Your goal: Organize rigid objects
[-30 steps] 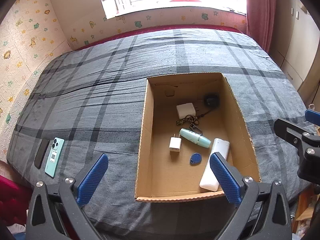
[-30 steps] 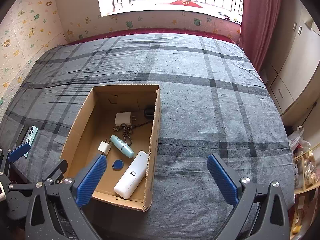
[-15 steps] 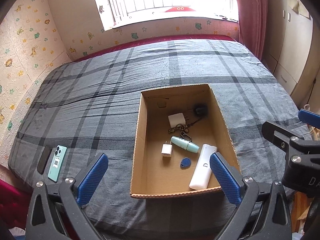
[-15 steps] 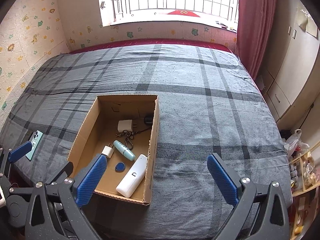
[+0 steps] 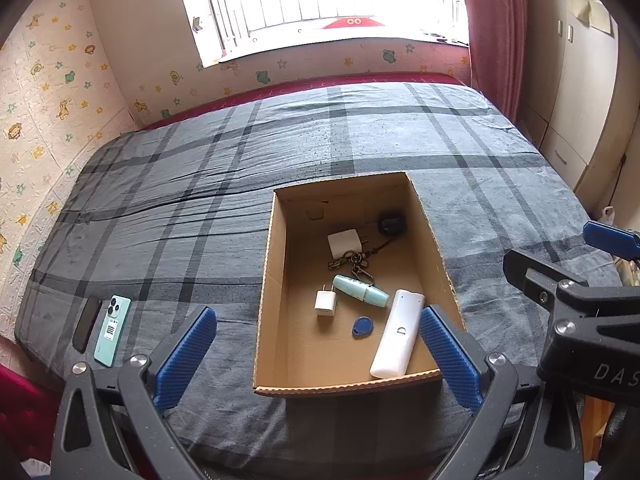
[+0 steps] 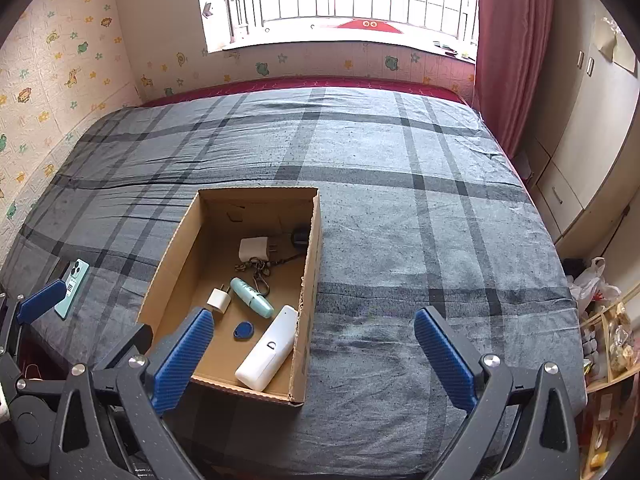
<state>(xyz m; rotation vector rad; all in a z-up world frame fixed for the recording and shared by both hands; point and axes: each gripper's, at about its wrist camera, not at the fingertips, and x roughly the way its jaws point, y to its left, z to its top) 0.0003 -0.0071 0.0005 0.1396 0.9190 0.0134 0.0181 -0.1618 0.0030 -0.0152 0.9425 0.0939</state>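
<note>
Both tongs drawn back and raised, cardboard box (image 5: 267,280) smaller in view, more window visible

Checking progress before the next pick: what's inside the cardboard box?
In the cardboard box: white remote, teal tube, blue fob, two white chargers, keychain, dark item. Near wall's foot hidden.

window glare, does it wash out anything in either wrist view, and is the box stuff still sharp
Left wrist view: the window is blown out to white, bars fading. Right wrist view: milder, bars readable. Both: items in the cardboard box stay sharp, edges curve from fisheye.

black item (image 5: 392,224) in box corner unidentifiable, right tool (image 5: 600,280) cut off at frame edge
</note>
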